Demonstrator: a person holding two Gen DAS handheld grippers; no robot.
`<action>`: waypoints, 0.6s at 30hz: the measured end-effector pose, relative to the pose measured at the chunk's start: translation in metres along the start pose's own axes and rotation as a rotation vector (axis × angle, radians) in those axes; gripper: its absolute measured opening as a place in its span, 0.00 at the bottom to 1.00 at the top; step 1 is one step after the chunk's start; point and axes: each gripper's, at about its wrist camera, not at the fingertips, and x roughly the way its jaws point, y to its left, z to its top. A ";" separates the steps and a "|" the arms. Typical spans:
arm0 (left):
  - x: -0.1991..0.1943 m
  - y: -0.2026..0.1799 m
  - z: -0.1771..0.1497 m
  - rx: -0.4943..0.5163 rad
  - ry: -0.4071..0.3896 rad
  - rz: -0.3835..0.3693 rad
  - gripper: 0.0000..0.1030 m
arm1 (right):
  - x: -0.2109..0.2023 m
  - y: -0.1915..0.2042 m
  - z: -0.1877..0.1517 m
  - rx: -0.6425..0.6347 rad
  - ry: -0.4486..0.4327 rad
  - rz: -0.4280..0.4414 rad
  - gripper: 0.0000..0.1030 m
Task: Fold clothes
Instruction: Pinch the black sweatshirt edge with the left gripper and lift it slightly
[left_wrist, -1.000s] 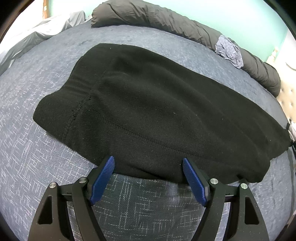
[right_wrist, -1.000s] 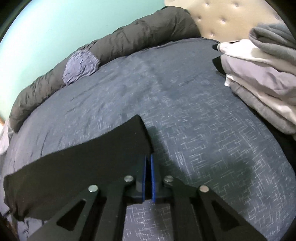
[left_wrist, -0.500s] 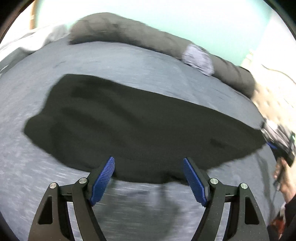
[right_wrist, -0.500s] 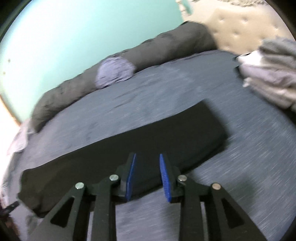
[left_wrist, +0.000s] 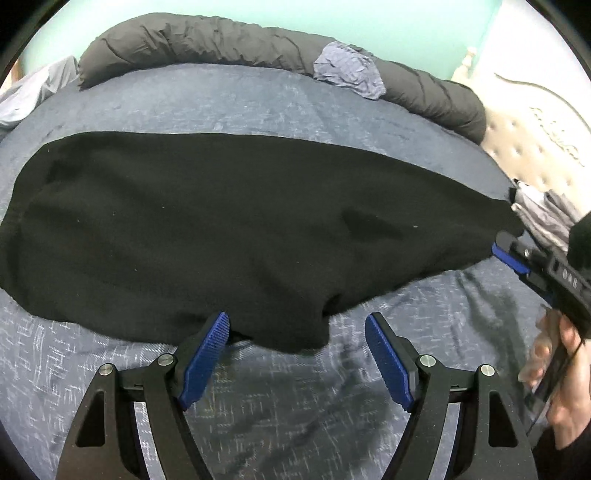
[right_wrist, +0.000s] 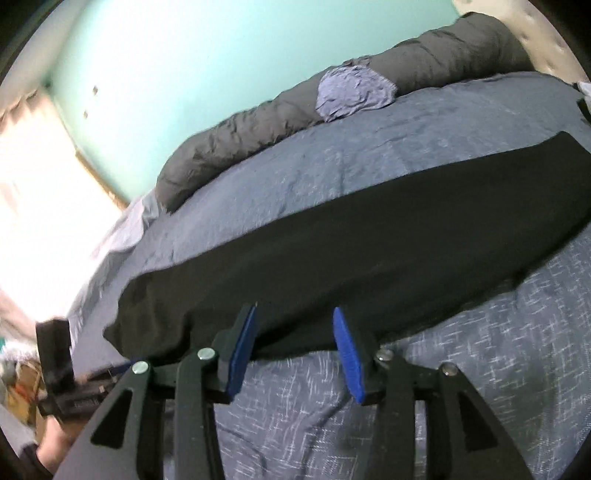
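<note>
The fingers of the left gripper (left_wrist: 297, 354) stand wide apart with nothing between their blue pads; the near hem of the black garment (left_wrist: 236, 229) lies just beyond them, its edge touching or overlapping the tip of the left-hand finger (left_wrist: 205, 354), while the right-hand finger hangs over bare bed cover. The fingers of the right gripper (right_wrist: 295, 350) have just been opening and now stand at a middling gap, empty; the garment's near edge runs just behind their tips, and whether the cloth brushes them cannot be told through the blur.

The black garment lies folded into a long flat band across the middle of the bed (left_wrist: 258, 424), running lengthwise between the foot end and the tufted headboard (left_wrist: 535, 147), on the blue-grey patterned cover. In the left wrist view the right gripper (left_wrist: 517, 258) shows at the garment's headboard end, with the person's hand (left_wrist: 565, 387) on its handle. A stack of folded grey clothes (left_wrist: 543, 214) sits near that end. Along the far edge of the bed lies a rolled dark grey duvet (right_wrist: 295, 118), with a crumpled lilac cloth (right_wrist: 354, 94) resting on it.
</note>
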 end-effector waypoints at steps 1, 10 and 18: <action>0.003 0.001 0.001 0.001 0.004 0.013 0.77 | 0.005 0.001 -0.001 -0.006 0.011 0.004 0.43; 0.009 0.005 -0.005 0.074 0.033 0.014 0.19 | 0.022 0.017 -0.008 -0.047 0.046 0.061 0.43; 0.007 0.008 -0.016 0.111 0.060 0.004 0.06 | 0.023 0.014 -0.011 -0.027 0.056 0.075 0.43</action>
